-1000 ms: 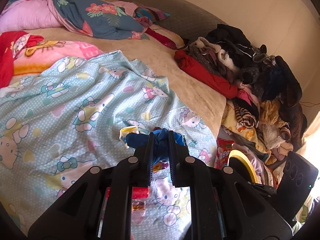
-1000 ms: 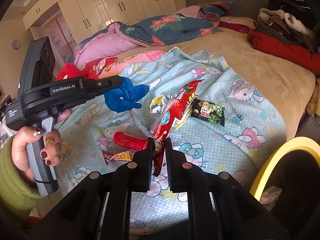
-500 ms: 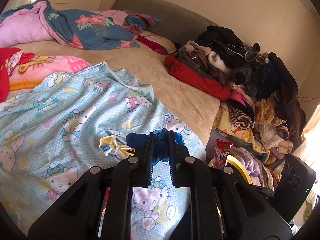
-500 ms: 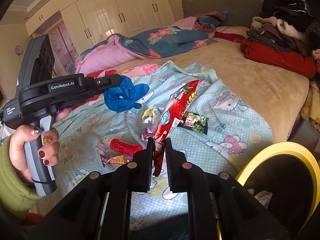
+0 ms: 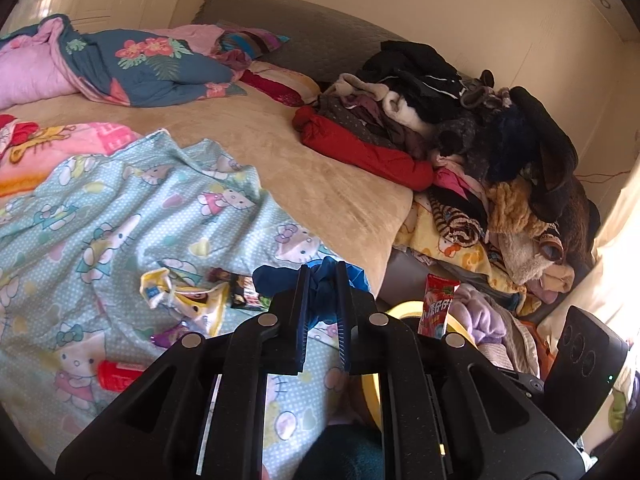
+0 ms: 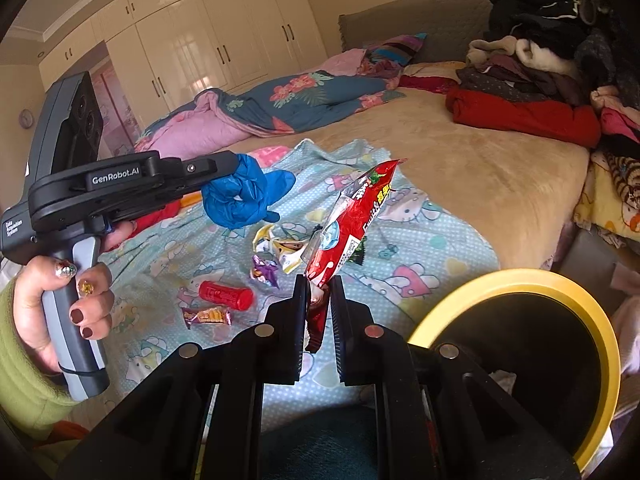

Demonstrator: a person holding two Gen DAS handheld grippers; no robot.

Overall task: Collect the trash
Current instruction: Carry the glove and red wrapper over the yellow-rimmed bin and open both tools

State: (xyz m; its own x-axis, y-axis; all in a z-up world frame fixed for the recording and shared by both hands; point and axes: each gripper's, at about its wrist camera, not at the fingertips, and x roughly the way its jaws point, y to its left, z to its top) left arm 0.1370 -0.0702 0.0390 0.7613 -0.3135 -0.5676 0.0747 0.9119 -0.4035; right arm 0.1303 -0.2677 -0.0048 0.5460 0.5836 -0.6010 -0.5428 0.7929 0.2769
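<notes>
My left gripper (image 5: 322, 276) is shut on a crumpled blue glove (image 5: 320, 292), which shows in the right wrist view as a blue wad (image 6: 246, 194) held above the bed. My right gripper (image 6: 318, 286) is shut on the lower end of a red snack bag (image 6: 352, 220) that stands up from its jaws. The bin with a yellow rim (image 6: 560, 280) sits low at the right, beside the bed; its yellow rim (image 5: 400, 310) peeks out behind the left gripper. On the Hello Kitty sheet (image 6: 420, 248) lie a yellow wrapper (image 6: 280, 246), a purple wrapper (image 6: 264, 270), a red tube (image 6: 226, 295) and an orange wrapper (image 6: 206, 316).
A heap of clothes (image 5: 460, 128) covers the far right of the bed and spills over its edge. Folded quilts (image 5: 120, 64) lie at the head end. A hand in a green sleeve (image 6: 60, 300) holds the left gripper. White wardrobes (image 6: 200, 52) stand behind.
Both grippers have moved right, toward the bed's edge, and risen slightly with their loads. The yellow-rimmed bin shows larger in the right wrist view.
</notes>
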